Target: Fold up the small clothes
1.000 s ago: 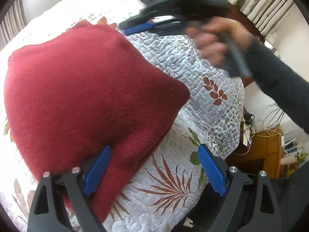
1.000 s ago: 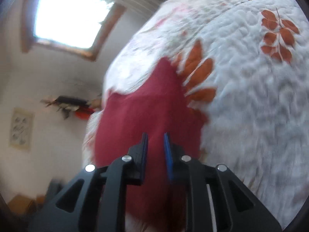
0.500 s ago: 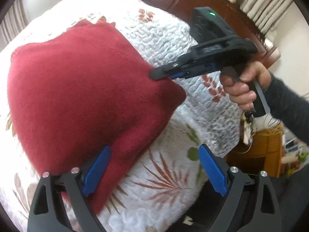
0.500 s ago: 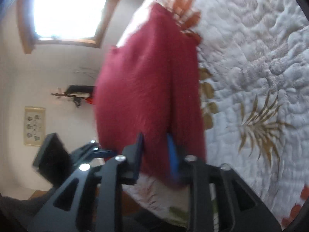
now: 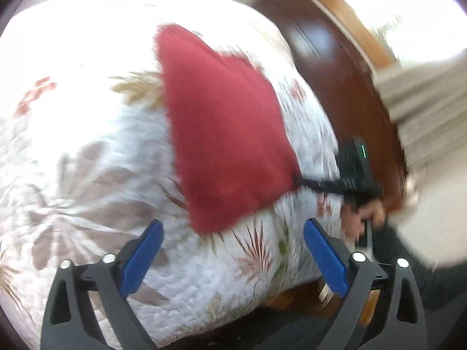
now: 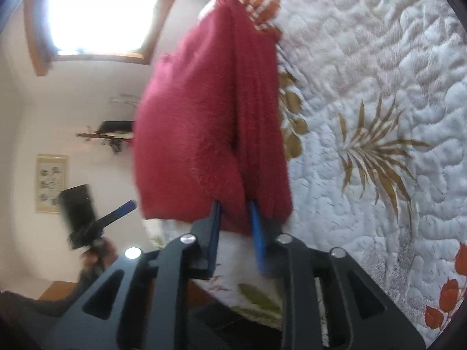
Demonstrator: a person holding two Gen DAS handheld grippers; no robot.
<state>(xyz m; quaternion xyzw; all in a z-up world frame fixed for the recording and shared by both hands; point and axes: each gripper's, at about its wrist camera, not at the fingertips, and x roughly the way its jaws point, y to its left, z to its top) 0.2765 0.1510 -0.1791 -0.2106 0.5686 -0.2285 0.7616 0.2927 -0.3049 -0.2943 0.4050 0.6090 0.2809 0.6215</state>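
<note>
Dark red fuzzy knit garment (image 6: pixel 210 122), lying on the white quilted bedspread with leaf prints (image 6: pixel 379 87), its near corner lifted. Right gripper (image 6: pixel 235 230), blue-padded fingers clamped on that corner, with cloth bunched between them. Left gripper (image 5: pixel 230 250), fingers spread wide and empty, hovers above the bedspread just short of the garment's near edge. Dark wooden headboard (image 5: pixel 344 81) and pale curtain (image 5: pixel 423 99) beyond; the left-wrist view is blurred.

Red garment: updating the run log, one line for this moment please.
red garment on quilt | right gripper shut on corner | left gripper open, empty
</note>
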